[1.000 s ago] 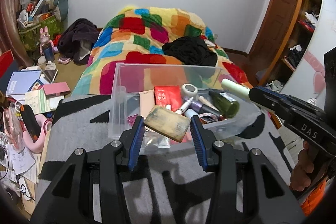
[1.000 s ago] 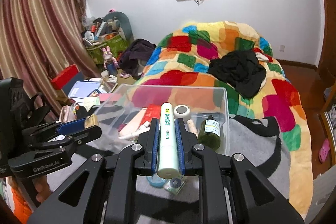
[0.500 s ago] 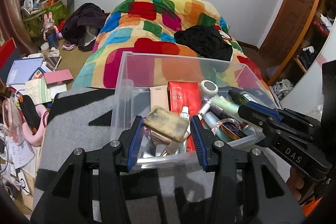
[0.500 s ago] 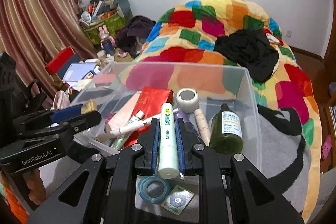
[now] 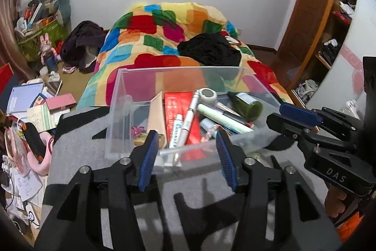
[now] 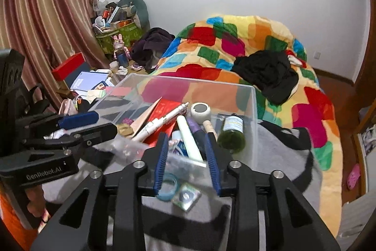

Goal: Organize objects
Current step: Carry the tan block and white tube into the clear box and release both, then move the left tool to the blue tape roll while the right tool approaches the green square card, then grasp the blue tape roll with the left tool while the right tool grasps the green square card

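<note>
A clear plastic bin [image 5: 178, 69] [image 6: 188, 81] full of toiletries stands on a grey and black blanket. My left gripper [image 5: 186, 159] hovers at the bin's near wall, its jaws opening with nothing between them. The tan pad [image 5: 161, 140] [image 6: 124, 129] lies in the bin's near left corner. My right gripper [image 6: 186, 159] sits at the near right, its jaws also opening. The pale green tube [image 6: 189, 139] [image 5: 221, 115] lies loose in the bin beyond its fingers, touched by neither pad. Each gripper shows in the other's view, the right gripper [image 5: 291, 118] and the left gripper [image 6: 94, 125].
The bin also holds a green bottle [image 5: 246, 105], a red packet [image 5: 178, 100] and a white round jar [image 5: 206, 95]. A blue tape ring [image 6: 168, 187] and a square sachet [image 6: 186, 195] lie on the blanket in front. A patchwork quilt [image 5: 176, 34] lies behind, and floor clutter [image 5: 35, 105] to the left.
Both grippers dipped over the bin, then drew back. The left let go of the tan pad and the right let go of the pale green tube; both now lie in the bin.
</note>
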`<action>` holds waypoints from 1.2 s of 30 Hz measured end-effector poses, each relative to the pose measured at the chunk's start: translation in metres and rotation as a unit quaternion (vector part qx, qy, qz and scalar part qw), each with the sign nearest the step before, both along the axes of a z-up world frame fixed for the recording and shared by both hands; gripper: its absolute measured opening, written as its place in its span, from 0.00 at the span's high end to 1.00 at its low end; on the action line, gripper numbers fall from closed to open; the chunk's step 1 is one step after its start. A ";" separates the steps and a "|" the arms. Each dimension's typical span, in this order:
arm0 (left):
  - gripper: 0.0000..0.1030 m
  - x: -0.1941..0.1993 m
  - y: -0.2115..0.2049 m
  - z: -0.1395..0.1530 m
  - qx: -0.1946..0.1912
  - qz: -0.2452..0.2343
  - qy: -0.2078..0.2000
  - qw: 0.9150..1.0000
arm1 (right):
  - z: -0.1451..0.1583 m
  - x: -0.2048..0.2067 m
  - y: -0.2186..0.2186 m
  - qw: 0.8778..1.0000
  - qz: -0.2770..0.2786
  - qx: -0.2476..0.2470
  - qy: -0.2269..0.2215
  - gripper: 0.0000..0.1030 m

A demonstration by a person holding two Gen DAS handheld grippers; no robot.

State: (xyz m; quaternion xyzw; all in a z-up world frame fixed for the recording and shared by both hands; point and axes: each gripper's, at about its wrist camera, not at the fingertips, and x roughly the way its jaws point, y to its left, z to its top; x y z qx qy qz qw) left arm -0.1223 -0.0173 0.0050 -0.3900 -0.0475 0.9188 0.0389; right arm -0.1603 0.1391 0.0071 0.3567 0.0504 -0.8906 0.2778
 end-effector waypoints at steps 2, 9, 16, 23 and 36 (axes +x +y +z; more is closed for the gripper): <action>0.46 0.004 0.005 -0.001 -0.002 -0.008 0.001 1.000 | 0.000 0.006 0.003 1.000 0.001 0.006 0.005 0.60; 0.46 0.008 0.028 -0.025 -0.010 -0.048 -0.032 0.998 | -0.013 0.023 0.025 1.000 -0.012 0.024 0.000 0.58; 0.45 -0.006 0.055 -0.063 -0.021 -0.086 -0.098 0.991 | -0.036 0.026 0.041 0.999 -0.018 0.031 -0.038 0.57; 0.45 -0.022 0.067 -0.081 -0.039 -0.096 -0.133 0.986 | -0.052 0.028 0.047 0.998 -0.010 0.038 -0.054 0.49; 0.63 -0.023 0.073 -0.076 -0.027 -0.095 -0.112 0.989 | -0.060 0.031 0.043 0.997 -0.006 0.050 -0.064 0.42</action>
